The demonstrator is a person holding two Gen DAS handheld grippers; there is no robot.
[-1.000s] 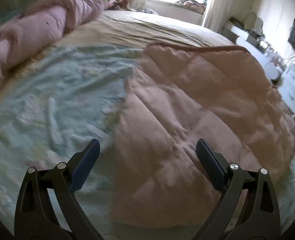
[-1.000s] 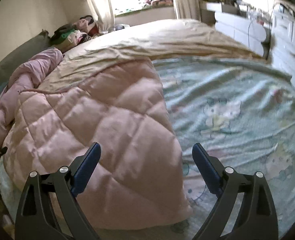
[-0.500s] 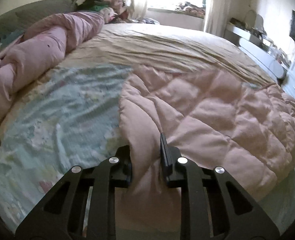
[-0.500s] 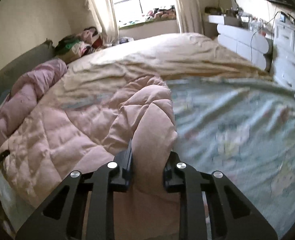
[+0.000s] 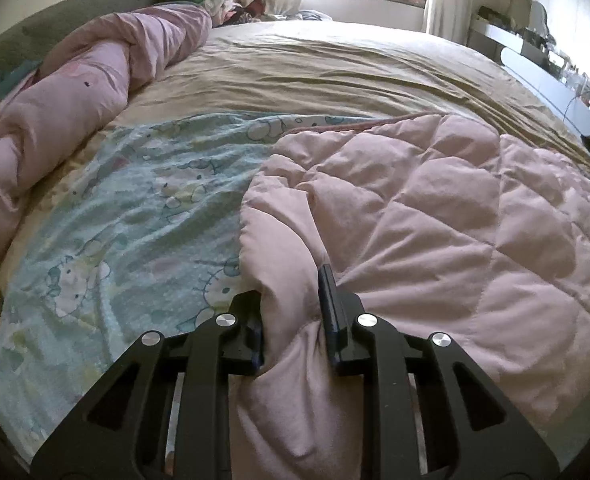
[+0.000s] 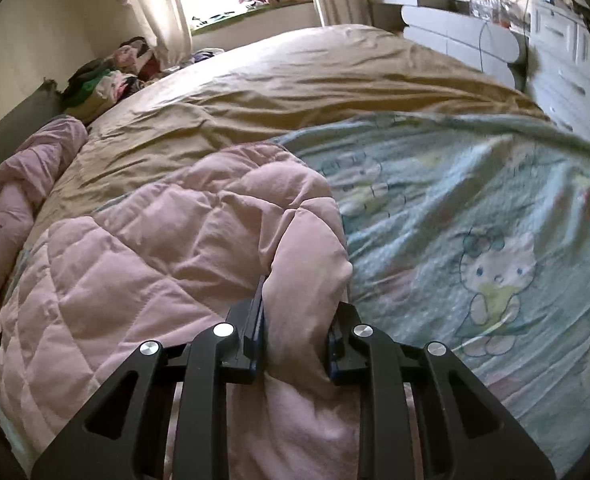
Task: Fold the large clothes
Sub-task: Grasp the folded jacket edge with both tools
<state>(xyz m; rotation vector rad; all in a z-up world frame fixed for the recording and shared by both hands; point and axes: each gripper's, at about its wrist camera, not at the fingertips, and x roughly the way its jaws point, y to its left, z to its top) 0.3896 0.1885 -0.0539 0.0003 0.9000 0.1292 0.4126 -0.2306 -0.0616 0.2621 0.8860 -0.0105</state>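
A pink quilted comforter [image 5: 435, 216] lies on the bed over a pale blue cartoon-print sheet [image 5: 135, 216]. My left gripper [image 5: 291, 312] is shut on the comforter's near left corner, with a thick fold bulging up between its dark blue pads. In the right wrist view the same pink comforter [image 6: 135, 256] fills the left half, and my right gripper [image 6: 295, 320] is shut on its near right corner, a puffy roll of fabric squeezed between the fingers. The cartoon-print sheet [image 6: 475, 220] spreads to the right. Both held corners are lifted and bunched.
A tan cover [image 5: 335, 64] lies over the far half of the bed. A rolled pink duvet [image 5: 75, 92] runs along the left edge by a dark headboard. A clothes pile [image 6: 111, 76] sits near the window. White drawers [image 6: 567, 64] stand along the right wall.
Both grippers went from wide open to shut on the comforter's near corners. They have since pushed forward over the bed, bunching the near edge and shortening the flat part of the comforter.
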